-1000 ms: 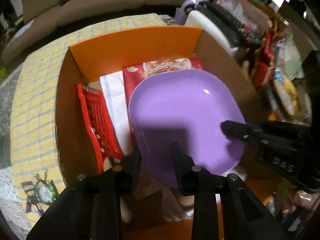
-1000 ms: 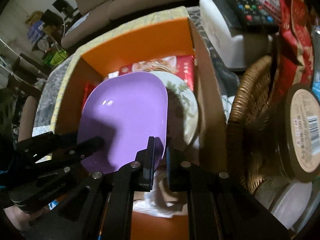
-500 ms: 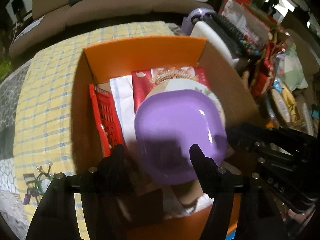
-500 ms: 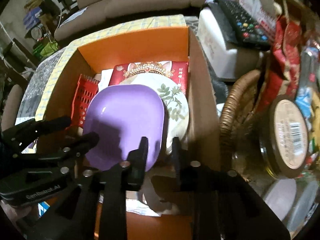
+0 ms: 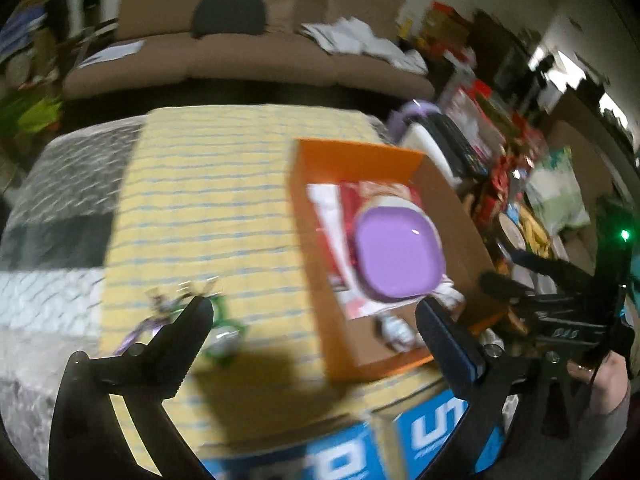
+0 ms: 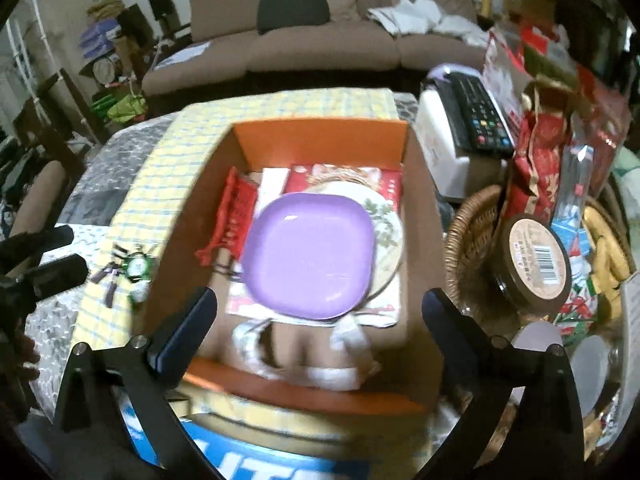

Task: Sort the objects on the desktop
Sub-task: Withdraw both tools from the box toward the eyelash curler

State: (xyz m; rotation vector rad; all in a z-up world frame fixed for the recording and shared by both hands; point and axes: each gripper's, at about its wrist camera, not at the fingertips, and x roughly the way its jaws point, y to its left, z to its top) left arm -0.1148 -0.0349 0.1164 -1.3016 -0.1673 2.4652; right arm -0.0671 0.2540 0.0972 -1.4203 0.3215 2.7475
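A purple plate (image 6: 310, 254) lies in the orange cardboard box (image 6: 320, 146), on top of a floral plate (image 6: 386, 224) and a red packet (image 6: 386, 184). A red plastic basket (image 6: 234, 212) leans at the box's left side. The purple plate (image 5: 396, 250) and the box (image 5: 356, 160) also show in the left wrist view. My right gripper (image 6: 319, 300) is open and empty, above the box's near end. My left gripper (image 5: 314, 312) is open and empty, above the yellow checked cloth (image 5: 208, 200). A green and purple keychain bundle (image 5: 184, 312) lies on the cloth left of the box; the right wrist view (image 6: 134, 266) shows it too.
A wicker basket (image 6: 464, 236) with jars and snack packets stands right of the box. A white device with a black remote (image 6: 478, 114) sits behind it. A blue printed box (image 5: 432, 436) lies at the table's near edge. A brown sofa (image 6: 320, 40) is behind.
Both grippers let go of the purple plate, opened wide and drew back and up from the box. The plate now rests in the box on the floral plate.
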